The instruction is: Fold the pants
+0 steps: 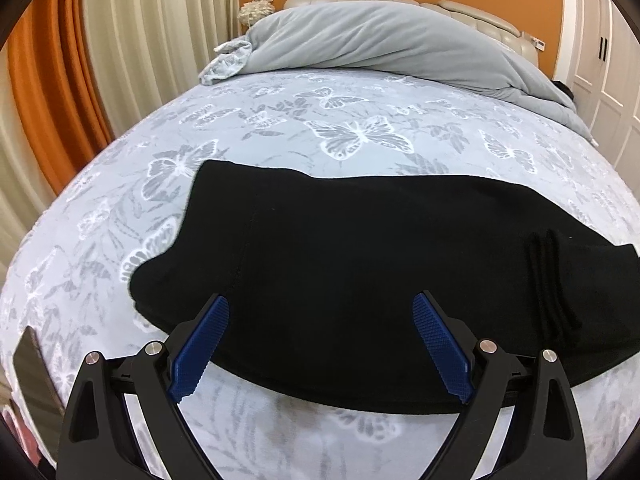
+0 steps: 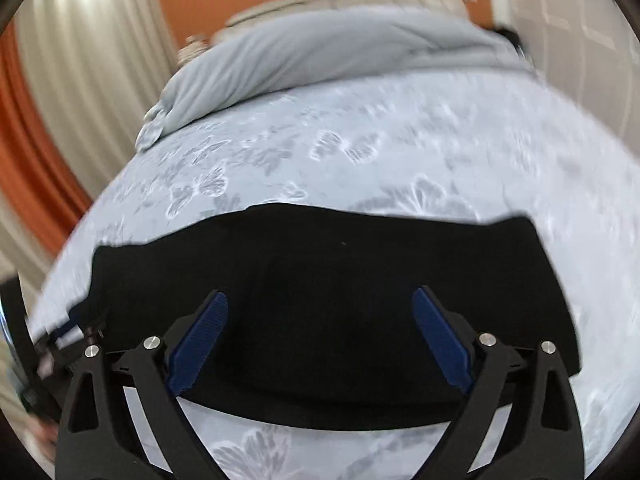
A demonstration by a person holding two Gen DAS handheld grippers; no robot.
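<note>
Black pants lie flat and folded on the bed, running left to right; a drawstring lies on their right part. My left gripper is open and empty, hovering over the pants' near edge. In the right wrist view the same pants fill the middle, blurred by motion. My right gripper is open and empty over their near edge. The left gripper shows at the far left of the right wrist view.
The bed sheet is pale blue with a butterfly print. A grey duvet is heaped at the headboard. Orange and cream curtains hang at the left. White wardrobe doors stand at the right.
</note>
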